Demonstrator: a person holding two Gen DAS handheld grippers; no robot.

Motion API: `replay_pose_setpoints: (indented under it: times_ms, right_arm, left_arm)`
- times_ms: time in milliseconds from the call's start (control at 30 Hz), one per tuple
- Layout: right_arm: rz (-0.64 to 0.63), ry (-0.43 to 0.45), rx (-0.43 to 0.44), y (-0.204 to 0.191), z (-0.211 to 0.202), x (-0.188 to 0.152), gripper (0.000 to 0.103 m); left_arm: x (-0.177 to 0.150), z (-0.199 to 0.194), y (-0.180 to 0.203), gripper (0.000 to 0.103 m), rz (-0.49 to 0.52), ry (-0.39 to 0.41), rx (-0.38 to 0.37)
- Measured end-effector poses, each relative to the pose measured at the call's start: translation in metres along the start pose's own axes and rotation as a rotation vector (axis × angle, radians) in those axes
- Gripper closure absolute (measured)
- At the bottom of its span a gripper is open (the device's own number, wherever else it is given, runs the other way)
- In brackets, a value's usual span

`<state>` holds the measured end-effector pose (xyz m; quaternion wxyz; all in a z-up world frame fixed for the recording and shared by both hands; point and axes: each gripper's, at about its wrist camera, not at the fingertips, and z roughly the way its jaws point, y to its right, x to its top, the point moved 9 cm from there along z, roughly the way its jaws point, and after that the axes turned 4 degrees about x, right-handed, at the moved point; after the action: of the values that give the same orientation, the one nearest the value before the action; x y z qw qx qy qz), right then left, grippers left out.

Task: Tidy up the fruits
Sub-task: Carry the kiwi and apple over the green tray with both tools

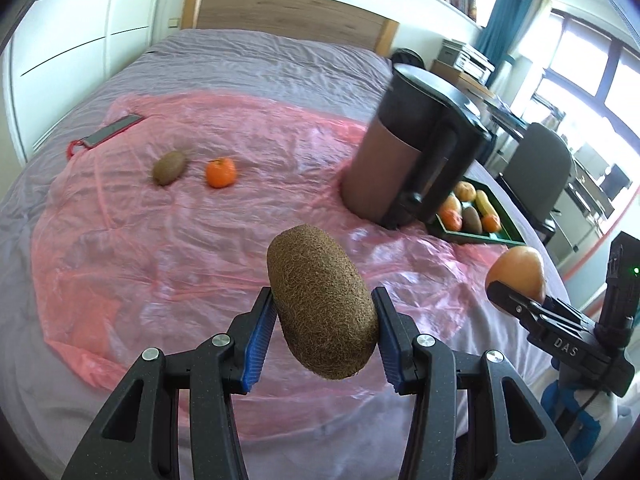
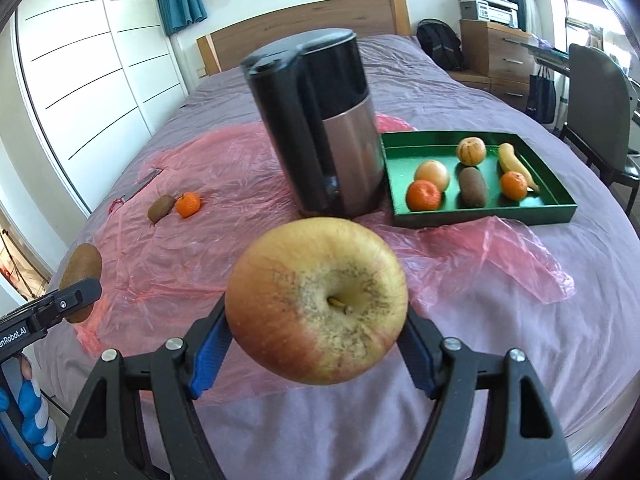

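My left gripper (image 1: 324, 300) is shut on a brown kiwi (image 1: 322, 304), held above the pink plastic sheet (image 1: 168, 240). My right gripper (image 2: 316, 320) is shut on a yellow-red apple (image 2: 316, 300), stem end toward the camera. In the left wrist view the apple (image 1: 518, 270) and right gripper show at the right edge; in the right wrist view the held kiwi (image 2: 82, 276) shows at the left. A green tray (image 2: 400, 160) beyond the kettle holds several fruits. A loose kiwi (image 1: 170, 167) and a mandarin (image 1: 220, 172) lie on the sheet.
A black and steel kettle (image 2: 320, 132) stands on the bed just left of the tray. A phone with a red strap (image 1: 114, 131) lies at the sheet's far left. An office chair (image 2: 600, 120) and a desk stand to the right of the bed.
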<state>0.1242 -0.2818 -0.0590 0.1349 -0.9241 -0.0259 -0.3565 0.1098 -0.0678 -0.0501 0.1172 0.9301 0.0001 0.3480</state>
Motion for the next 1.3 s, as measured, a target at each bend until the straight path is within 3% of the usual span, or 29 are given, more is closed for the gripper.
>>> replay_pose_setpoints:
  times_ms: [233,567,900,1100,1300]
  right_arm:
    - [0.063,0.037,-0.057,0.060,-0.013,-0.002,0.000]
    - [0.144,0.092,-0.114,0.137,-0.019,0.021,0.000]
    - [0.216,0.136,-0.154,0.214,-0.001,0.052,0.000]
    - [0.219,0.162,-0.177,0.250,0.023,0.078,0.000]
    - [0.189,0.169,-0.171,0.274,0.053,0.112,0.000]
  left_arm:
    - [-0.007,0.022,0.059,0.060,0.094,-0.059,-0.068]
    - [-0.002,0.054,0.152,0.060,0.225,-0.127,-0.169]
    - [0.021,0.100,0.244,0.060,0.344,-0.162,-0.253]
    - [0.046,0.134,0.286,0.060,0.407,-0.158,-0.266]
    - [0.075,0.177,0.309,0.060,0.437,-0.136,-0.220]
